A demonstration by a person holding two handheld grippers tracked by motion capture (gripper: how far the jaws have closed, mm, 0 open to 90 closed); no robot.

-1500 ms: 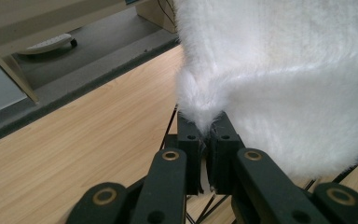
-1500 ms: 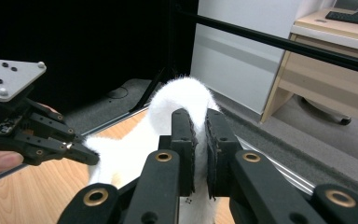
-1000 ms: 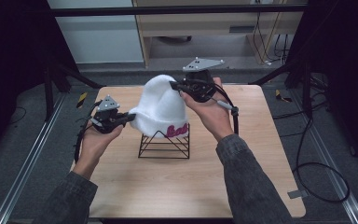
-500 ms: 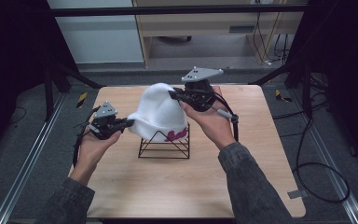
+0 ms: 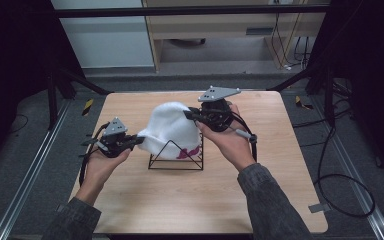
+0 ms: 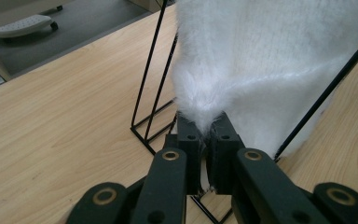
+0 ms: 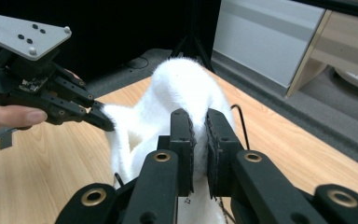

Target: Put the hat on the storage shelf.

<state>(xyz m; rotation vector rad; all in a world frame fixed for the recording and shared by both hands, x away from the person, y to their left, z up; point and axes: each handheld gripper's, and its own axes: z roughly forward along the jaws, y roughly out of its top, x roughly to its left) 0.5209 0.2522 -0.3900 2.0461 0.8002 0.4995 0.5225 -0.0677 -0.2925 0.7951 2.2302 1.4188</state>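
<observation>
- L gripper (image 5: 139, 140): jaws clamped on left hem of white fuzzy hat (image 5: 172, 129), near table (image 5: 130, 200) left edge.
- Hat sits draped over black wire stand (image 5: 176, 159), mid-table, bare wood around.
- R gripper (image 5: 186, 114): jaws pinched on hat's right side.

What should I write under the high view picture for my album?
Two hand-held grippers, left gripper and right gripper, pinch a fluffy white hat over a black wire stand.

One fixed overhead camera, two tool-mounted close-ups

The high view looks forward and down on the whole worktop (image 5: 145, 210) from the person's side; each tool camera peers closely along its own jaws, and all three share the white hat (image 5: 172, 127) on its wire stand (image 5: 176, 162).
</observation>
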